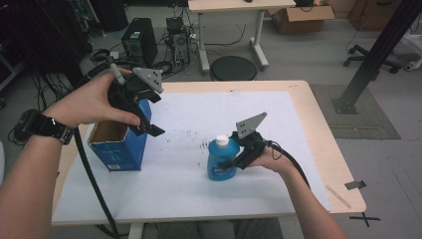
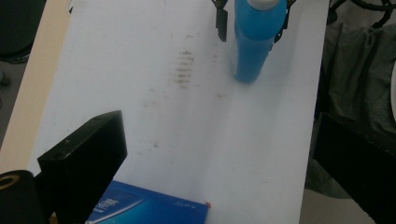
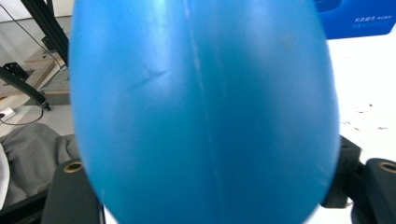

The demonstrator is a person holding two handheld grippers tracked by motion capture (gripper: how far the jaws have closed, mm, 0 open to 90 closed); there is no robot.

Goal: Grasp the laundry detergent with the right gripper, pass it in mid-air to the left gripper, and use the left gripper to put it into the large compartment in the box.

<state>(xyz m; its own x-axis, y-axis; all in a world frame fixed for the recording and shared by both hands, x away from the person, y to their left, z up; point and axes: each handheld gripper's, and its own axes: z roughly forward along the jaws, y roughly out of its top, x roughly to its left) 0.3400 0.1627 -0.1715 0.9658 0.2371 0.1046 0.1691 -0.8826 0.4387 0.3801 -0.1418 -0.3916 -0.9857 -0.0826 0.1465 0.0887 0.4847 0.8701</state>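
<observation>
bottle: blue bottle (image 1: 222, 160) with white cap (image 1: 222, 141), standing upright on the white sheet (image 1: 209, 199), right of the table's middle, nearer the front edge than the back.
bottle axis: long axis vertical, cap up; in the left gripper view it stands at the far end of the sheet (image 2: 252, 42).
right gripper: right gripper (image 1: 234, 160) comes in level from the bottle's right side, one jaw on each side of the body; no gap shows between jaws and plastic in the left gripper view, so I read it as clamped around the bottle. In the right gripper view the blue body (image 3: 205, 112) sits right between the jaws.
key relation: bottle lies straight ahead of the right gripper, gripped across its width, below the shoulder; right hand is on it, left hand well apart.
left gripper: left gripper (image 1: 145, 119) held up above the box, jaws spread, nothing between them.
box: blue carton (image 1: 119, 142), open top up, near the table's left edge; left of the bottle, not touching it.
table: light wood table (image 1: 323, 129), sheet covering most of it.
judgement: likely next is lift and carry left toward the carton's open top; tall bottle could tip in a low grip.
</observation>
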